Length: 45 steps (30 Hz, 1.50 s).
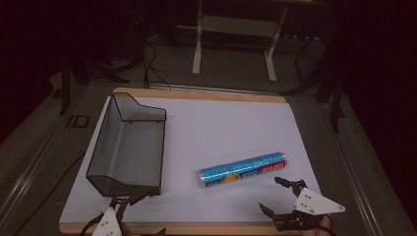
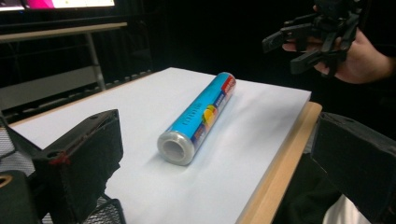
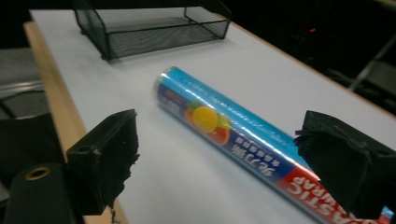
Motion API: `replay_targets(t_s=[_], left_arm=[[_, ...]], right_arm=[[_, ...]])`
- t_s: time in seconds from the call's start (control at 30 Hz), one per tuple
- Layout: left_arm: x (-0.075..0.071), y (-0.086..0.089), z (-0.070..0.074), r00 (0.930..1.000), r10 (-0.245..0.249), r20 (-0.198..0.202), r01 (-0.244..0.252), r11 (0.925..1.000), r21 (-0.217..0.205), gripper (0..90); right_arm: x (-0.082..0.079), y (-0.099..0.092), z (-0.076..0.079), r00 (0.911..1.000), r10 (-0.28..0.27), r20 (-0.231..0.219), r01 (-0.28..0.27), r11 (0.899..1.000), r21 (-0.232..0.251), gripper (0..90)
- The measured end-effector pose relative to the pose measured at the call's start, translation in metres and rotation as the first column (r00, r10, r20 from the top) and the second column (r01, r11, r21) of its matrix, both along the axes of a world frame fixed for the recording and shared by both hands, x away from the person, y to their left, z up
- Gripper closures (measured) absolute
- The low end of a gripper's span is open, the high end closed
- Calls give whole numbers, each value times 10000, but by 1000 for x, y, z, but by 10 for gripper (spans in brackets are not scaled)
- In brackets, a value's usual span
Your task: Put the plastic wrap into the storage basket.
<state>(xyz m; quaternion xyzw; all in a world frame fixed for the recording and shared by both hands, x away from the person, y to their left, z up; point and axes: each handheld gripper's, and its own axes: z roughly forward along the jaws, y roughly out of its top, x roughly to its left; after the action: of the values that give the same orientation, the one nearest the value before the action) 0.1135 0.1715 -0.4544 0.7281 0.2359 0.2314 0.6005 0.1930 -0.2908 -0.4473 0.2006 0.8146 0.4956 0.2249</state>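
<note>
A roll of plastic wrap [image 1: 243, 169] in a blue, red-ended wrapper lies on its side on the white sheet, right of centre. My right gripper [image 1: 270, 193] hovers just in front of its right end, open, with nothing held. In the right gripper view the roll [image 3: 233, 130] lies ahead between the two spread black pads [image 3: 109, 154], untouched. My left gripper [image 1: 147, 214] is open at the front edge, by the near corner of the black mesh basket [image 1: 128, 147]. In the left gripper view the roll [image 2: 201, 114] points its open end at me.
The white sheet covers a wooden board [image 1: 206, 94] whose bare edge runs along the front. The basket [image 3: 149, 28] stands at the left of the sheet. A hand holds the right gripper [image 2: 308, 42] beyond the board's edge. Dark floor, cables and a table frame [image 1: 236, 29] lie behind.
</note>
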Motion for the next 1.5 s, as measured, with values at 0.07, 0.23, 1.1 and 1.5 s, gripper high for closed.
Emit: replay_targets(t_s=[0.07,0.23,1.1,1.5], left_arm=[[-1,0,1,10000,43,78,-43,10000,2,29],[0,-1,1,10000,-27,59,27,10000,19,29],[-4,-8,4,9982,-122,586,143,9992,-360,26],[-5,-9,3,9976,-313,625,336,9988,-354,26]], right_arm=[[0,0,0,9999,-60,-82,59,10000,-66,112],[-2,1,1,9999,-111,14,111,9999,-12,108],[6,13,22,9953,966,-86,-965,9953,97,104],[30,27,27,9910,1277,-392,-1324,9780,-1612,103]])
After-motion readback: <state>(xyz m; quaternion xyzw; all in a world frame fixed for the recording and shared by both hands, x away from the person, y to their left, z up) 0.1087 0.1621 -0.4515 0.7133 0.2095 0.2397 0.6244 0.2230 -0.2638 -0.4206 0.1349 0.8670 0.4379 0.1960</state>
